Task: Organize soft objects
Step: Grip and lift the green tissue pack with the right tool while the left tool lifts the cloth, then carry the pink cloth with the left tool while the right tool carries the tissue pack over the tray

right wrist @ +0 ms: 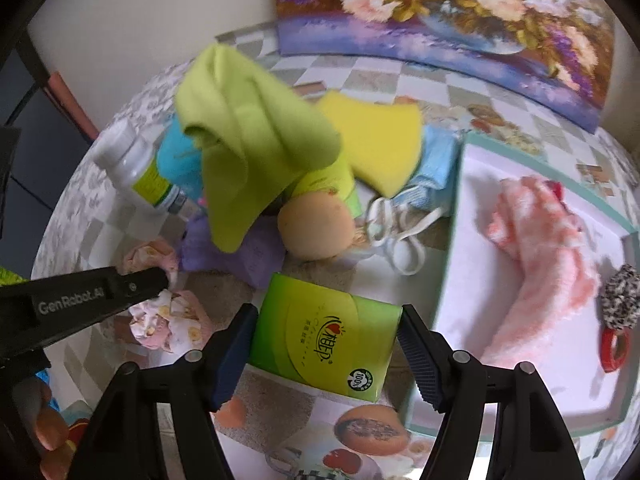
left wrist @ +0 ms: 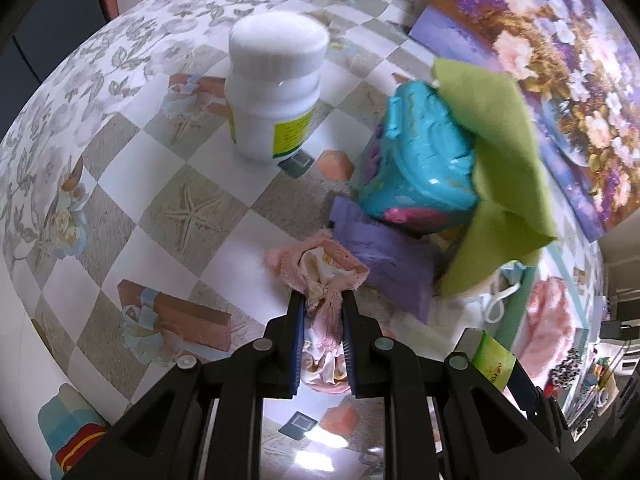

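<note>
Patterned tablecloth across most of both views, floral painting leaning along the top of the right wrist view. White tray with teal rim at right of that view, holding pink fluffy cloth and a speckled scrunchie. Green cloth draped upper centre over a turquoise plastic case, purple cloth just below it. Yellow sponge right of green cloth, touching a blue mask. White bottle upright, upper centre of left wrist view. Green tissue pack lower centre, pinched between right gripper pads at both sides. Left gripper clamped tight on pink baby garment, bottom centre of left view.
</note>
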A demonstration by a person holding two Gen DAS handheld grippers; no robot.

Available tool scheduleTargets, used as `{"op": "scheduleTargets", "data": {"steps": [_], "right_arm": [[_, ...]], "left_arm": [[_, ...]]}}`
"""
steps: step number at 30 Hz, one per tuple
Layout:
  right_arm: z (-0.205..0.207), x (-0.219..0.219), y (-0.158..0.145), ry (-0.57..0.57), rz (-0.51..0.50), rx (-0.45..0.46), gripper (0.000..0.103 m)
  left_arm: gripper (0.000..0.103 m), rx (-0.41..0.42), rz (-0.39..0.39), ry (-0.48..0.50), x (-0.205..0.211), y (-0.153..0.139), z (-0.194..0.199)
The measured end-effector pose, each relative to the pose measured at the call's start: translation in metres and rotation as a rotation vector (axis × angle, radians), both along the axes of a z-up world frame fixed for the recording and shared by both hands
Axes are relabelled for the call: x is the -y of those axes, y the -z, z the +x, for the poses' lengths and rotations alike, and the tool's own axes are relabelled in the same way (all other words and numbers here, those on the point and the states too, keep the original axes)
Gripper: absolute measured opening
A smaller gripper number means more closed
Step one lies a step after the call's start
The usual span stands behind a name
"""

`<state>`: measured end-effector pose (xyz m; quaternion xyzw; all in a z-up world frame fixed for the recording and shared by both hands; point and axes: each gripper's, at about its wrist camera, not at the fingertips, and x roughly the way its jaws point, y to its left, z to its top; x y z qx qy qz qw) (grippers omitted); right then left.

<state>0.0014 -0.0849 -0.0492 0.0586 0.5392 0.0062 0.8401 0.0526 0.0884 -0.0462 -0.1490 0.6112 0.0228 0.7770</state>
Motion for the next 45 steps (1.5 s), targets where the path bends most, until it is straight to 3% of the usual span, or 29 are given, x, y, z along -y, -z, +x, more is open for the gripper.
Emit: {"op": "scheduleTargets", "data": {"steps": [10, 27, 35, 40, 45], "right_arm": [[-0.018, 0.051, -0.032, 0.154, 0.012, 0.040, 0.074], [-0.049, 0.175, -0.039, 0.480, 0.008, 0.034, 0.074], [-0.074, 0.231, -0.030, 0.620, 0.026, -0.006, 0.074], [-0.085, 0.253, -0.017, 0.665, 0.039, -0.055, 0.074], [-0.089, 0.262, -0.002, 0.682, 0.061, -0.106, 0.074]], "left_arm": [[0.018, 0.130, -0.044, 0.105, 0.030, -0.040, -0.015], [0.018, 0.201, -0.111, 0.300, 0.103, -0.057, -0.035], [0.018, 0.200, -0.119, 0.496, 0.171, -0.051, -0.055], [0.018, 0.197, -0.068, 0.641, 0.221, -0.040, -0.072], [0.018, 0.210, -0.038, 0.727, 0.253, -0.030, -0.083]]}}
